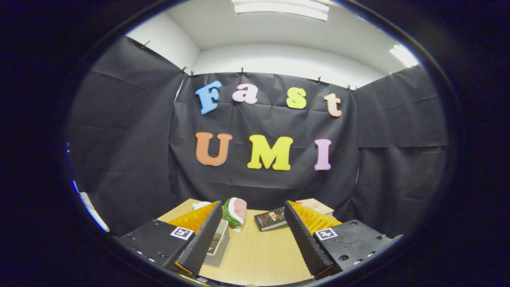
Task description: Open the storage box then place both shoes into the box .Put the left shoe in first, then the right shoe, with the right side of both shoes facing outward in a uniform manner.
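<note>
Wooden table point(259, 251); fingers point(255, 243) spread apart, storage box point(220, 244) by one

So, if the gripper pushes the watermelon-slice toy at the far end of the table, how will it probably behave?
The watermelon-slice toy looks rounded and soft, so it would likely rock or tip rather than slide straight. It seems light for its size, so a small push may move it easily. The gripper is open and short of it, with only bare wooden table between its fingers.
</note>
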